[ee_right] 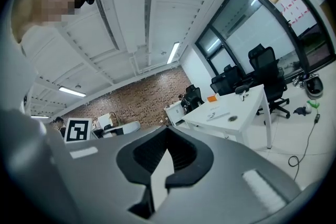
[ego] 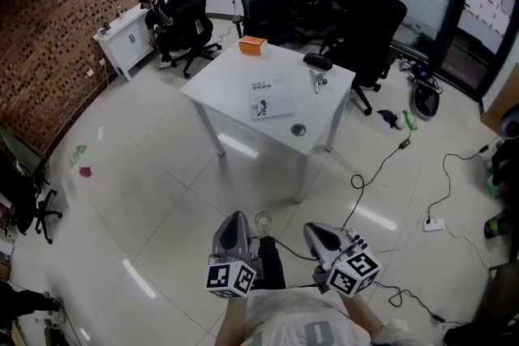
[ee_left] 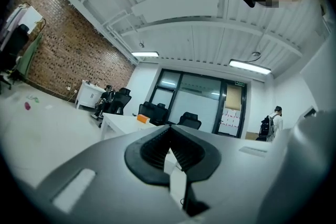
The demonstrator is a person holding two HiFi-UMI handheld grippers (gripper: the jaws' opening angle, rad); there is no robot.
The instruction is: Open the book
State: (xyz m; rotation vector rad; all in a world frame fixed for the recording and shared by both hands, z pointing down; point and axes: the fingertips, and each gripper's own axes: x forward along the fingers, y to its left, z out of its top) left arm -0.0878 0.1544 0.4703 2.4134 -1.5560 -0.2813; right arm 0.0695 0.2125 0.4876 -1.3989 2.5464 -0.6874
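While left tool [ego: 236, 216], right tool [ego: 313, 228] hang closed, book [ego: 270, 99] lies well ahead.

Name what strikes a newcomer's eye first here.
A white table stands mid-room, a closed book at its centre, an orange box at its far corner. Black office chairs crowd behind it. Nearest the camera, the left gripper and right gripper are shut, empty.

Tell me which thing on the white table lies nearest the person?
The small round grey thing by the near edge; the book and orange box lie farther back.
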